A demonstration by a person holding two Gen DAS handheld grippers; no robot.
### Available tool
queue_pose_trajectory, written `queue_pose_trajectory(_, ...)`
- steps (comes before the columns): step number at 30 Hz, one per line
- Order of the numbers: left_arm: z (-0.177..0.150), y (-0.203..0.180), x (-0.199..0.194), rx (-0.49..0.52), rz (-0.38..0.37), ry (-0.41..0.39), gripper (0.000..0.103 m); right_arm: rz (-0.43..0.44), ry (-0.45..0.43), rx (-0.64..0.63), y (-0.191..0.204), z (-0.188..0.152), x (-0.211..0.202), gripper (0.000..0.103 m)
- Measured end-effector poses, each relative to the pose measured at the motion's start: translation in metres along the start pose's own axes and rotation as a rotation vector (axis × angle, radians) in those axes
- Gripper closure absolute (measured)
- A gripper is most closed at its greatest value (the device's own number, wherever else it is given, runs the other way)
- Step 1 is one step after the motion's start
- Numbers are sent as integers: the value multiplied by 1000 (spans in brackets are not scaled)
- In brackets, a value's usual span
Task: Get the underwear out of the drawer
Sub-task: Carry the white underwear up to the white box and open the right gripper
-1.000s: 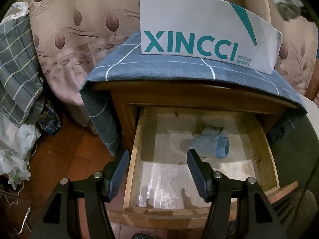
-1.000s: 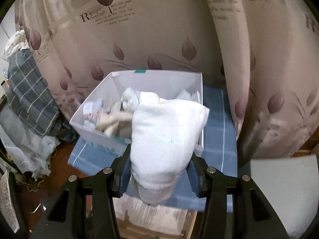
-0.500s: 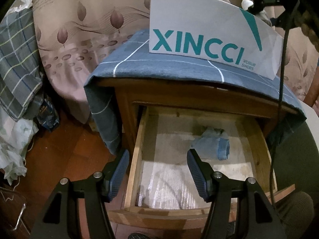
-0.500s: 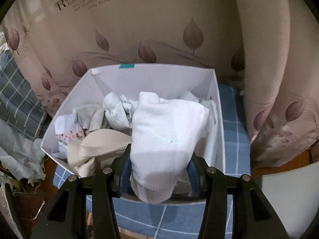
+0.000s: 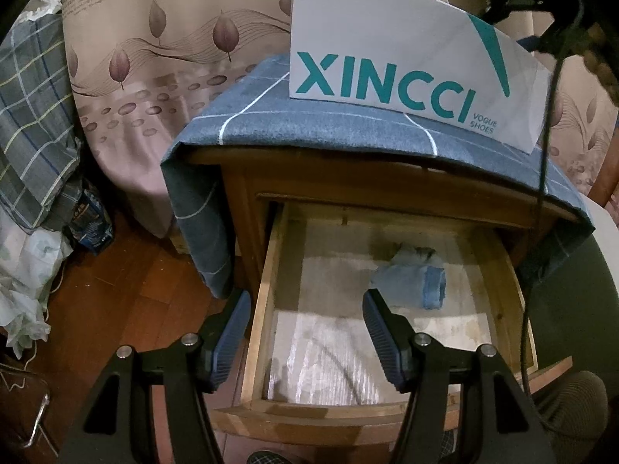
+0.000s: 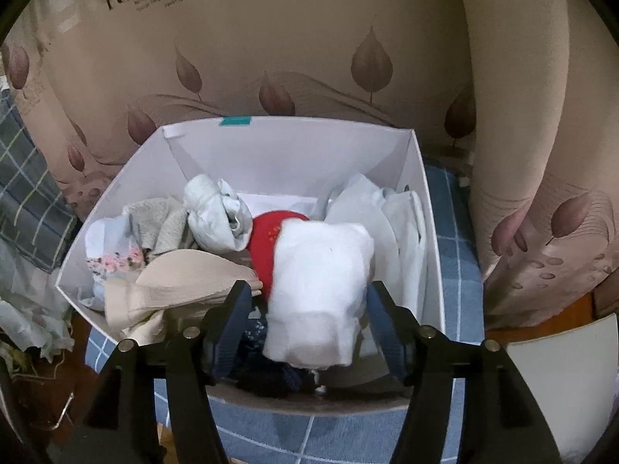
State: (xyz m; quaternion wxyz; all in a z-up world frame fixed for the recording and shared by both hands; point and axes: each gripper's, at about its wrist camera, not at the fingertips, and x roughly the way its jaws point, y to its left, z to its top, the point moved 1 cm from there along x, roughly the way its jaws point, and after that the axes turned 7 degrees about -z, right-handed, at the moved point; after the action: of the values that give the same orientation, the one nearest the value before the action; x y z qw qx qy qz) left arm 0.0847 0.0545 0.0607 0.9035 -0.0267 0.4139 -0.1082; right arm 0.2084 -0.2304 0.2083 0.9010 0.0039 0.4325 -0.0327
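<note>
The left gripper [image 5: 305, 323] hangs over the front left corner of the open wooden drawer [image 5: 267, 294], its jaws spread wide with nothing between them. One rolled pale blue piece of underwear [image 5: 412, 280] lies on the lined drawer bottom toward the back right corner, just beyond the right fingertip and not touched by it. The drawer belongs to a wooden nightstand [image 5: 247, 208] whose top is draped with a blue checked cloth [image 5: 271, 116]; a white box printed XINCCI [image 5: 387, 38] stands on that cloth toward its back edge.

The right gripper [image 6: 307, 315] is above the near edge of the same white box [image 6: 278, 147], jaws wide. A folded white piece of underwear [image 6: 321, 286] sits between the fingers, blurred, with a gap to the left finger; whether the right finger touches it cannot be told. In the box lie other garments: a red item [image 6: 265, 247] just behind the white one, a rolled white bundle [image 6: 216, 212], a beige piece [image 6: 185, 286] at the near left corner, and dark fabric [image 6: 267, 371] along the near edge. A leaf-patterned curtain [image 6: 309, 58] hangs behind.
</note>
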Motion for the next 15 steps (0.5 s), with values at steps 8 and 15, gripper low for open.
queue_pose_trajectory(8, 0, 11, -3, -66, 12, -15, 41, 104, -82, -205, 14, -47, -52, 42)
queue_pose_trajectory(15, 1, 24, -6, -138, 25, -25, 41, 177, -68, -359, 30, -118, -65, 43)
